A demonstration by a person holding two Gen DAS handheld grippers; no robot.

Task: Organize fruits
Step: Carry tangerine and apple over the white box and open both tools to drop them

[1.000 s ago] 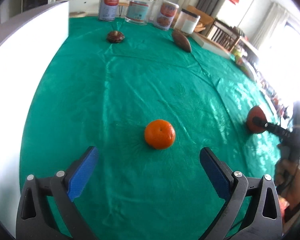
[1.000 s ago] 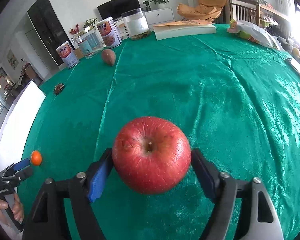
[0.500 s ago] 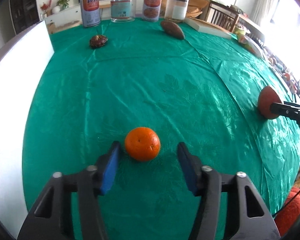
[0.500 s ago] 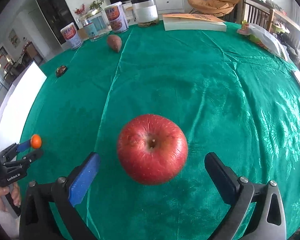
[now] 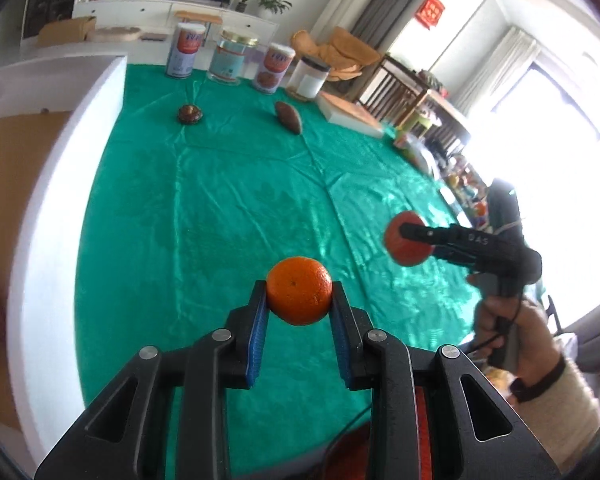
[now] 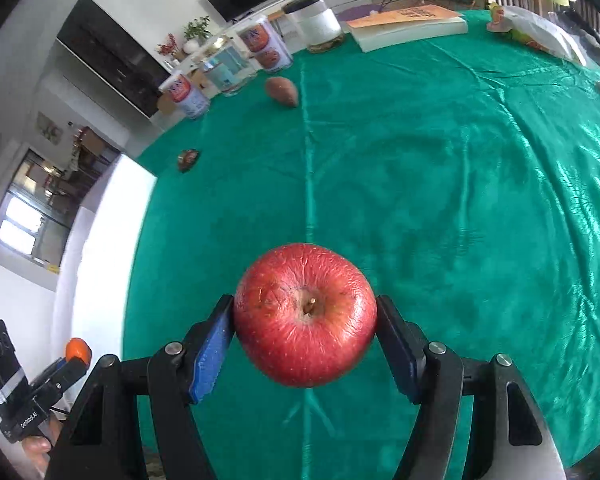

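Note:
My left gripper (image 5: 299, 300) is shut on a small orange tangerine (image 5: 299, 296) and holds it above the green tablecloth (image 5: 228, 208). My right gripper (image 6: 305, 322) is shut on a red apple (image 6: 305, 332), stem towards the camera, and holds it above the cloth. The apple also shows in the left wrist view (image 5: 405, 245), held to the right. The tangerine also shows in the right wrist view (image 6: 77, 351), at the far left. A white box (image 5: 52, 184) with a brown inside stands along the table's left edge.
A sweet potato (image 5: 289, 117) and a small dark brown fruit (image 5: 189, 114) lie at the far side. Behind them stand several cans and jars (image 5: 228, 60). A book (image 6: 408, 26) and a plastic bag (image 6: 536, 36) lie at the far right.
My left gripper has shut on the tangerine and lifted it off the cloth. My right gripper, open half a second ago, has shut on the apple again and lifted it.

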